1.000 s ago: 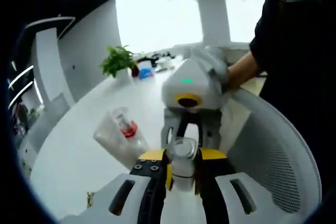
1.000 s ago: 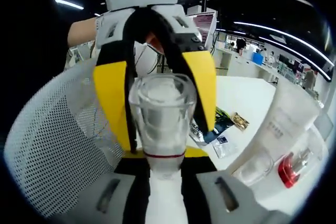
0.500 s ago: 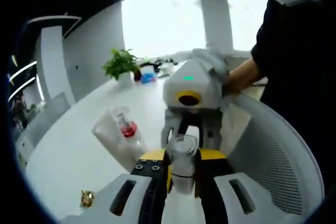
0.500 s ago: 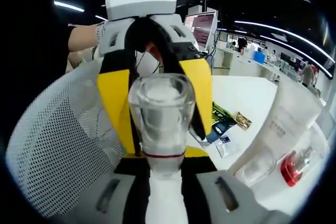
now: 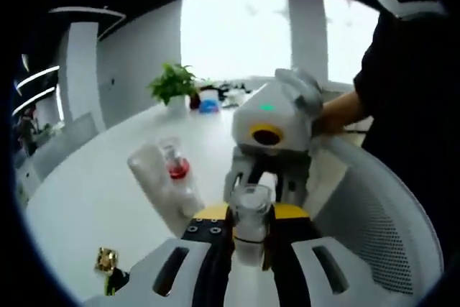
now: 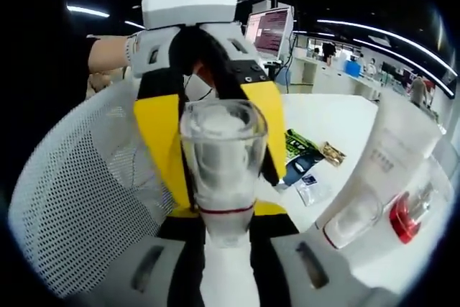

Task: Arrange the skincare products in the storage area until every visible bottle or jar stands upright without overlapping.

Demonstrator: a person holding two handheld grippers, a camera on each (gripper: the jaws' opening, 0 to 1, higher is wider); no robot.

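Gripping bottle (image 6: pixel 221 170) btwn both claws, L (image 5: pixel 248 239) & R (image 6: pixel 224 246)

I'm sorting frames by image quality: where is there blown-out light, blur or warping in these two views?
Left gripper view: the windows behind the plant are blown out to white, and the white table looks washed out. Right gripper view: the clear-capped bottle held between both claws is close and slightly soft, and the white mesh basket bows strongly with fisheye warping; ceiling light strips curve too.
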